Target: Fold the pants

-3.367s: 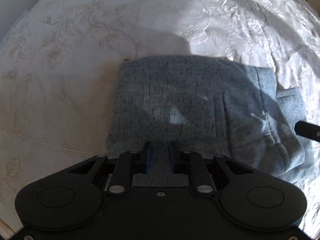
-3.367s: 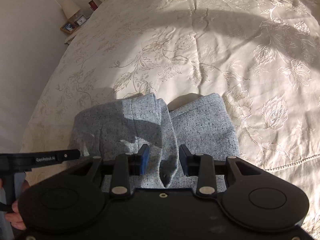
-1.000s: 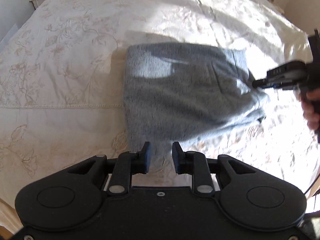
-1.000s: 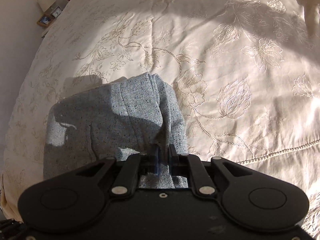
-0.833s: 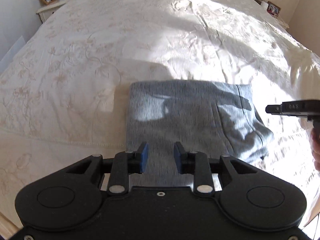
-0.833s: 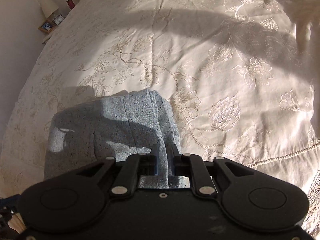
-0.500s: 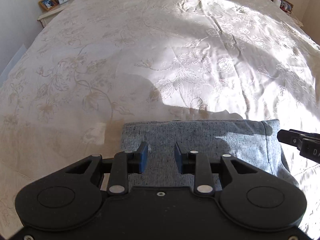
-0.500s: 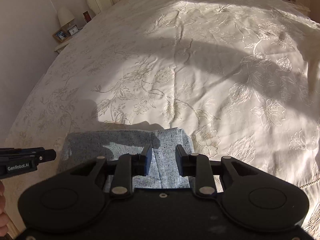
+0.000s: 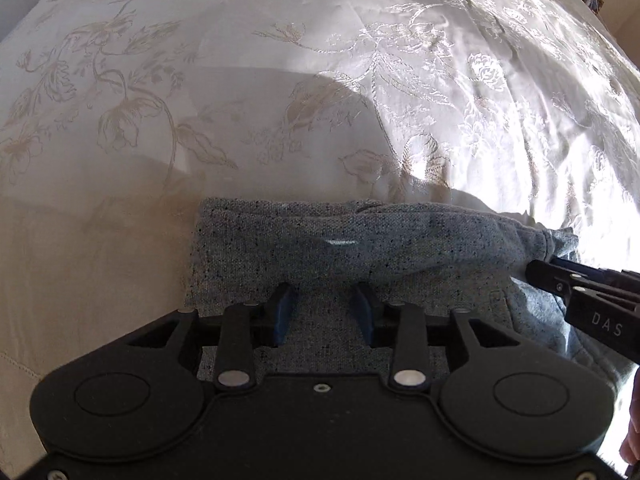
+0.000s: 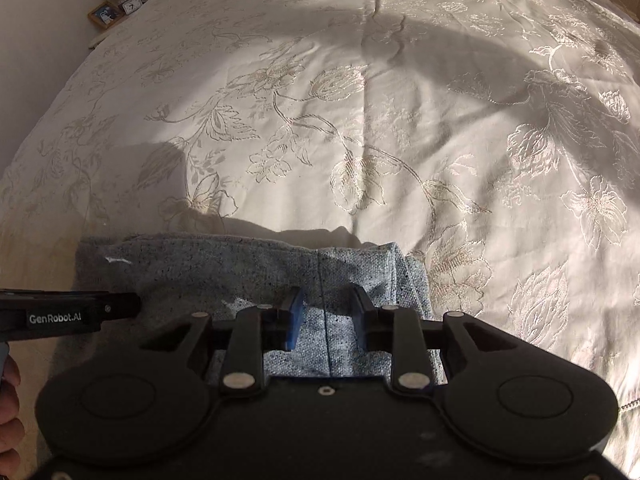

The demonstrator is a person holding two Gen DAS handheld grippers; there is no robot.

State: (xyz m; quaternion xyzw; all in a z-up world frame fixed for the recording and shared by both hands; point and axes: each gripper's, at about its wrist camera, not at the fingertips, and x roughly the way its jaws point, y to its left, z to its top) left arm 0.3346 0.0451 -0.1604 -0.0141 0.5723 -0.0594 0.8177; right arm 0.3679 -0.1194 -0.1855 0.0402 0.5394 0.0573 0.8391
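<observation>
Both the left gripper (image 9: 322, 312) and right gripper (image 10: 326, 318) have just opened, releasing the folded speckled grey-blue fabric pants (image 9: 360, 240); folding looks nearly complete.

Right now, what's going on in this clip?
A person with a gripper in each hand is folding grey pants on a bedspread. The pants lie in a compact fold. The left gripper and right gripper hover over it; their jaws have just been opening and grip nothing.
</observation>
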